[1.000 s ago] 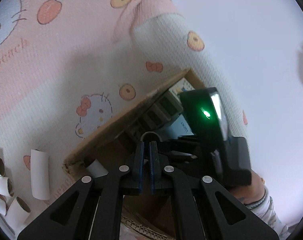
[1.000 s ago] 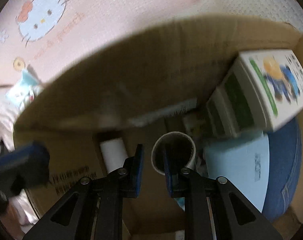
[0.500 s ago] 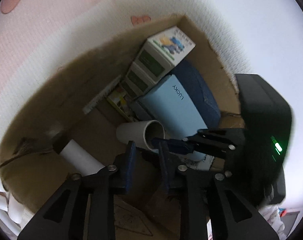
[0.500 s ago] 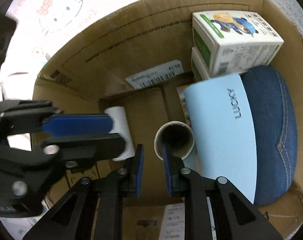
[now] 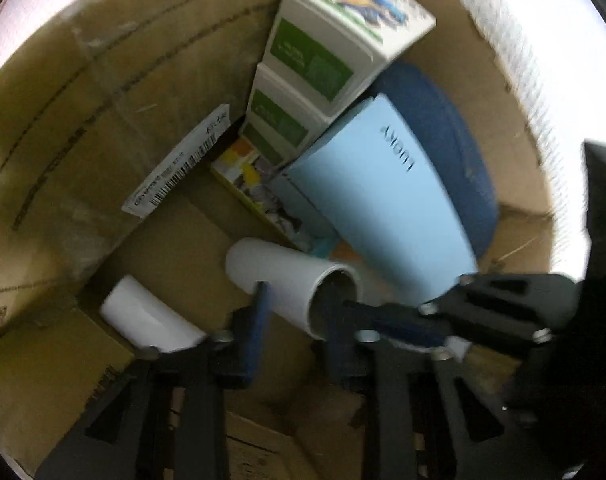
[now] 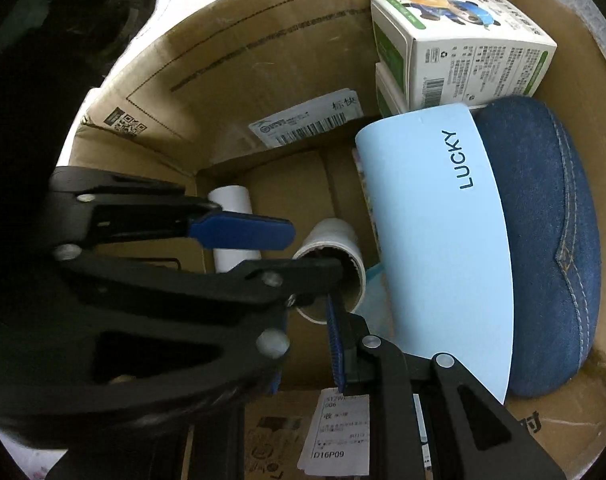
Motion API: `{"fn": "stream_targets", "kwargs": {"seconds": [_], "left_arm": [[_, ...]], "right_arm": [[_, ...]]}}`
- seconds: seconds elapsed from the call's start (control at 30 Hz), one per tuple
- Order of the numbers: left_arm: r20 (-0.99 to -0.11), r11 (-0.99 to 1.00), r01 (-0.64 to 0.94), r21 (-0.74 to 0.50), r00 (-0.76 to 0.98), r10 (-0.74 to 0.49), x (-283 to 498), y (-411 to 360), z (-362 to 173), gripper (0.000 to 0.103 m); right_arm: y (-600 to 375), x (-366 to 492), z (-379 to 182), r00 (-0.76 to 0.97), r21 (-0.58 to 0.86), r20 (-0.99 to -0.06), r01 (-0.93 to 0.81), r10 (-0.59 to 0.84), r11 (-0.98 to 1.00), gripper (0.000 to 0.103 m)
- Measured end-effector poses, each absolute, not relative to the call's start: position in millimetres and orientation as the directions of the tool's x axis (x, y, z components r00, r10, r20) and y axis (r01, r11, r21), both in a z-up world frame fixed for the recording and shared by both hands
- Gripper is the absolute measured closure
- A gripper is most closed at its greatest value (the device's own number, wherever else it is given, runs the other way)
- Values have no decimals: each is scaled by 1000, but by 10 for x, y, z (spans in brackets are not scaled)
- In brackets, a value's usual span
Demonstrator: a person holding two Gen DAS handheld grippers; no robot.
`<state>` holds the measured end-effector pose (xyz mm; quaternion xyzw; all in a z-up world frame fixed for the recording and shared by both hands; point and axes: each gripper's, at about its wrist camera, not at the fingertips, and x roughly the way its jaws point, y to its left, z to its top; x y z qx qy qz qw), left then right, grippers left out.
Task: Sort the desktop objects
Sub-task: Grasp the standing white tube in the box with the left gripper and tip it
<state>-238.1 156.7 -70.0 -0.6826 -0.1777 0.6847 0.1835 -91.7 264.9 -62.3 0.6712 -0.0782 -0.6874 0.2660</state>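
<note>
Tube held by its rim, inside the carton

Tube [image 5: 287,280] lies low in the cardboard box [image 6: 263,40], just left of the light-blue case [image 6: 435,220]. Right gripper [image 5: 359,310] is clamped narrow on the tube's rim wall, judged to steady it. Left gripper [image 5: 295,312] straddles the tube body, jaws closing; firm contact unconfirmed. Left wrist view alone shows the right finger entering the mouth; right wrist view alone shows the case lettering

carrier: cardboard box [image 6: 287,40] | on its floor: two white tubes [image 6: 233,216], light-blue booklet [image 6: 435,240]
</note>
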Motion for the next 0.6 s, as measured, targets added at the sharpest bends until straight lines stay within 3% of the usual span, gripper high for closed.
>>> {"fn": "stream_targets", "kwargs": {"seconds": [0.17,0.4,0.6], "left_arm": [[-909,-909,-57,-413,-35,416,-2269,1585,-663,94],[-937,-939,-97,-331,-81,339,-2164,1469,-548,98],[-983,-972,-226,-70,-149,105,-2006,1526,-426,98]], "right_arm": [[2708,-839,-543,60,470,-878,285,-474,-835,86],[2867,-742,-427,44,425,-901,298,-432,-855,86],[3008,-749,-399,35,441,-893,266,-449,-857,86]]}}
